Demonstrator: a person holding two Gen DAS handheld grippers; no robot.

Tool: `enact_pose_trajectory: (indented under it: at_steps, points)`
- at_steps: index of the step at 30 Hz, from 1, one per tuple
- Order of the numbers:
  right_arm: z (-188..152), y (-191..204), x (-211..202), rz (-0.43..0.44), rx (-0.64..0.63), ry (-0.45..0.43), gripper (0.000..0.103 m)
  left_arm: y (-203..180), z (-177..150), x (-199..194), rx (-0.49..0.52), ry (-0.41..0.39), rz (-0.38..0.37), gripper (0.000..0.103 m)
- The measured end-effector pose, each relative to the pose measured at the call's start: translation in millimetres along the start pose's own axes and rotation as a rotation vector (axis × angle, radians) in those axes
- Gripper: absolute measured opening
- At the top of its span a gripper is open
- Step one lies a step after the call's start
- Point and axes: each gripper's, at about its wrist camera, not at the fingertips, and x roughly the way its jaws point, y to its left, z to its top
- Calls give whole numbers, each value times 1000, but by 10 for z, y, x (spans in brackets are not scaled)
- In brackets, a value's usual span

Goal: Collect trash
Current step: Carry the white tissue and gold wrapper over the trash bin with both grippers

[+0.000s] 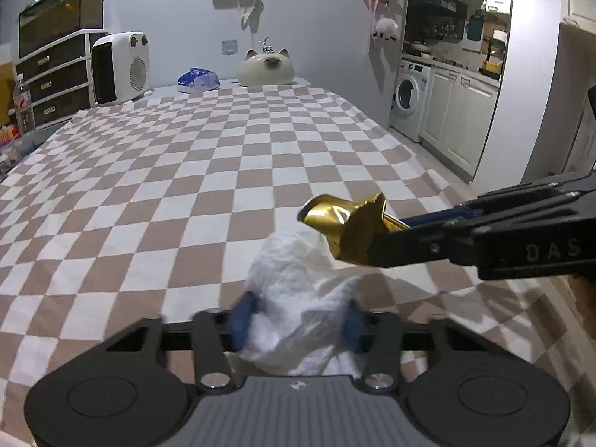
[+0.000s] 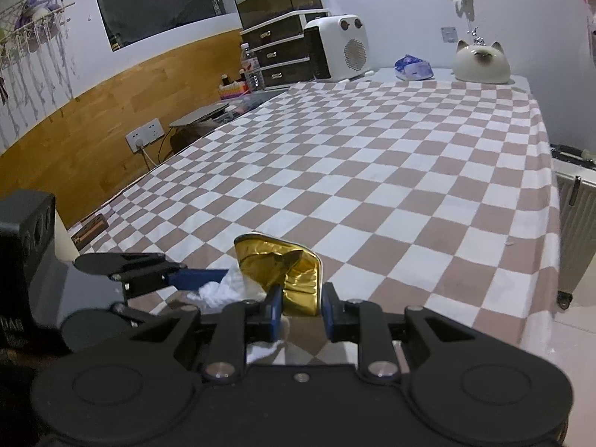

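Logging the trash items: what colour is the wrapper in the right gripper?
Shiny gold wrapper, pinched in the right gripper; clearest in the right wrist view.

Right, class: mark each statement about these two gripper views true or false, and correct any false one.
1. The left gripper holds crumpled white tissue. True.
2. The right gripper grips a gold wrapper. True.
3. The checkered cloth is blue and yellow. False: brown and white.
4. The cat-shaped ornament sits at the table's near edge. False: at the far end.
5. A white heater stands beside dark drawers. True.
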Motion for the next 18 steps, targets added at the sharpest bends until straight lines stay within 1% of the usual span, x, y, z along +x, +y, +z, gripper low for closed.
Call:
enact_pose_trajectory:
  at_steps: [1, 4, 9, 18]
  points:
    - [0, -6, -24, -7, -1, -5, 23, -9, -2, -14, -11, -1, -1, 25]
    - [-6, -31, -105, -27, 1, -17, 23, -21, -16, -49, -48, -10, 10, 19]
    - [-37, -80, -249, -56, 1, -33, 23, -35, -28, -179, -113, -32, 24, 16]
    - [-128, -149, -532, -108, -4, -73, 23, -205, 36, -585, -119, -107, 108, 16]
